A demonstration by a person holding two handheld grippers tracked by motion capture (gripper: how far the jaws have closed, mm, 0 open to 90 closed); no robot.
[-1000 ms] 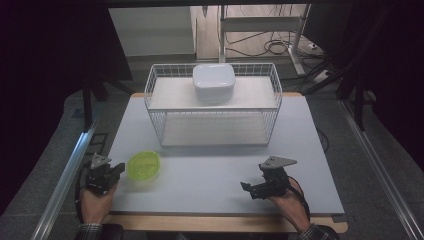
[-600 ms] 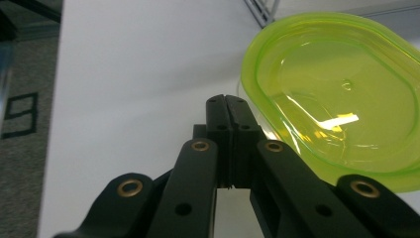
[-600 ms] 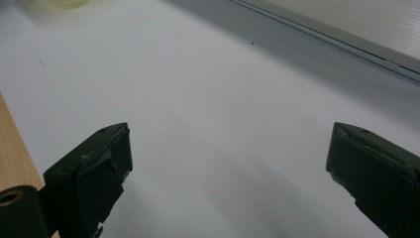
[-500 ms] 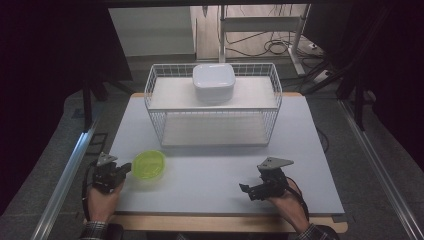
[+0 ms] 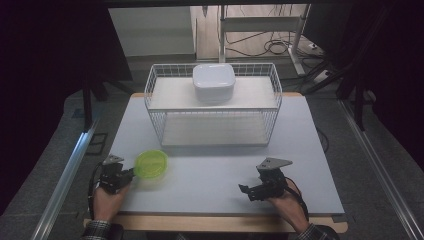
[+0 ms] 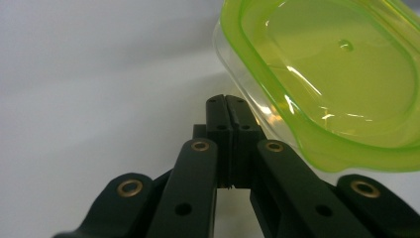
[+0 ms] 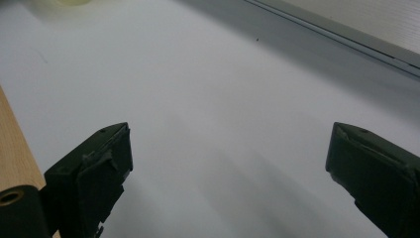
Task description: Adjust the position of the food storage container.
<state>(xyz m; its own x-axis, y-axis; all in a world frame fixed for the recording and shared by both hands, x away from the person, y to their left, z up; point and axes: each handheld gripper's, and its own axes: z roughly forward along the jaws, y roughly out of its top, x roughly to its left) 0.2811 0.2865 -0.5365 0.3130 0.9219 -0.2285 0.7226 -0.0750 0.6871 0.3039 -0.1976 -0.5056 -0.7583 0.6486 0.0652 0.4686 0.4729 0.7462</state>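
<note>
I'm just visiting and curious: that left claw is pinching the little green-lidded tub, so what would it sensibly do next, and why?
Probably lift it a little and carry it toward the wire basket. The left gripper is shut on the tub's rim, the tub tilts off the table, and the right gripper waits open with nothing between its jaws.

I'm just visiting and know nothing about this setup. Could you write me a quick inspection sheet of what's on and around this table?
Surface: pale grey table top with a wooden front edge, bare in the middle.
Job's things: clear container with a green lid, tilted, near the front left; white wire rack at the back; white lidded box on its upper shelf.
Clutter: nothing seen.
Grippers: left gripper shut, its fingers pinching the container's edge; right gripper open over bare table, holding nothing.
Cables: one trails from each gripper; more lie on the floor behind the table.
Surroundings: metal rail at the left, dark curtains.
</note>
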